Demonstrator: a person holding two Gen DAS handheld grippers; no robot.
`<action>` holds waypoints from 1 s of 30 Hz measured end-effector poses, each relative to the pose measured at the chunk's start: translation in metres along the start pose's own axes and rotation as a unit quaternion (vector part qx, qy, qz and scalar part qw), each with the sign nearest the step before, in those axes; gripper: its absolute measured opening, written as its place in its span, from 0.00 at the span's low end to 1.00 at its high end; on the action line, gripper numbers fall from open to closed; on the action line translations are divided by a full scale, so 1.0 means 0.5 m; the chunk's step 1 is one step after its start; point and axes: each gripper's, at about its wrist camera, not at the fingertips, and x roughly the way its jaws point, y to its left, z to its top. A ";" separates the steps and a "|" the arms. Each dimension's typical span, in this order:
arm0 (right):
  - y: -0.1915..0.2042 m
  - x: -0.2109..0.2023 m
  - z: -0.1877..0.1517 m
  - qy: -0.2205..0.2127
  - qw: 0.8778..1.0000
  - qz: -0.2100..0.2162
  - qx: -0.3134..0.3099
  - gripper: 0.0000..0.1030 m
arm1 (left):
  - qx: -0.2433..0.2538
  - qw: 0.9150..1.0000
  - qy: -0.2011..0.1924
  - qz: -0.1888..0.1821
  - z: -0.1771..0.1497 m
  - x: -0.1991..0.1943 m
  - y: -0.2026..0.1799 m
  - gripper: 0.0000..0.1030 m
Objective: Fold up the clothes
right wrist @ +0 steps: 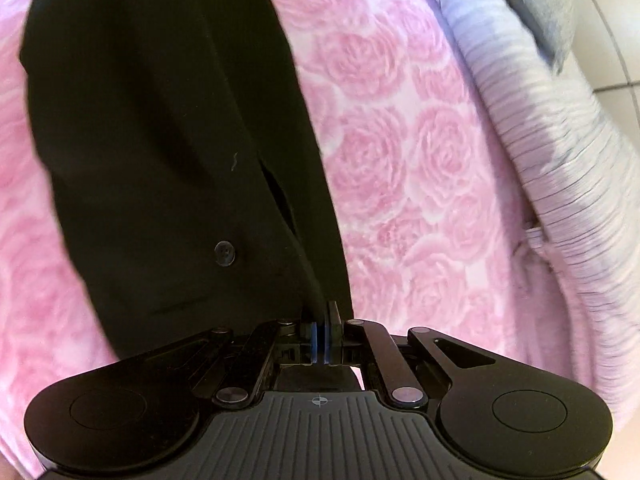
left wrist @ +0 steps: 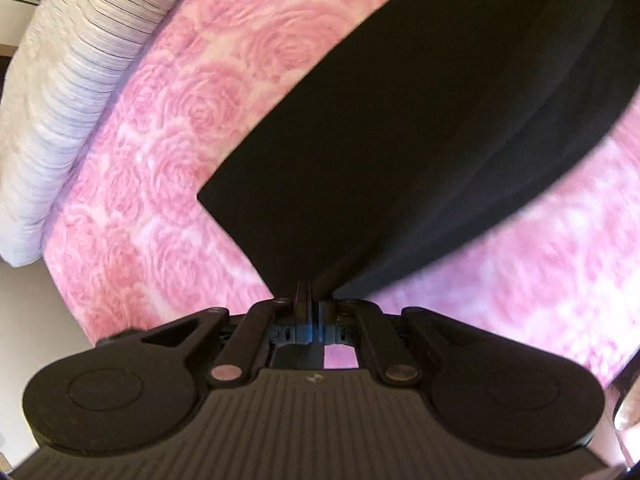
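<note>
Your left gripper [left wrist: 314, 294] has its fingers clamped on a smooth, matte black garment [left wrist: 420, 128], which stretches away taut with a square corner. Your right gripper [right wrist: 322, 312] pinches the same garment's edge near a round black button [right wrist: 224, 254] (a slit gapes beside it). The garment hangs over a plush pink rose-patterned blanket [left wrist: 168, 152]; a ribbed, pale striped cloth [right wrist: 560, 152] lies bunched alongside.

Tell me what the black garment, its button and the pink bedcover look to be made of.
Black garment: likely thin woven cloth, matte, hanging in smooth, soft folds. Its button: probably plastic, slightly glossy. Pink bedcover: seemingly plush fleece with raised rose texture.
</note>
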 end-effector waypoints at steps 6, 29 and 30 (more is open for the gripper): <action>-0.065 0.110 0.019 0.017 0.997 0.071 0.022 0.01 | -0.009 0.999 0.026 0.020 0.115 0.128 0.012 0.02; -0.149 0.126 -0.090 -0.049 0.964 0.104 0.239 0.48 | 0.001 0.994 0.100 0.048 0.228 0.295 0.019 0.03; -0.149 0.123 -0.105 -0.053 0.957 0.107 0.263 0.49 | 0.001 0.994 0.101 0.048 0.228 0.299 0.017 0.03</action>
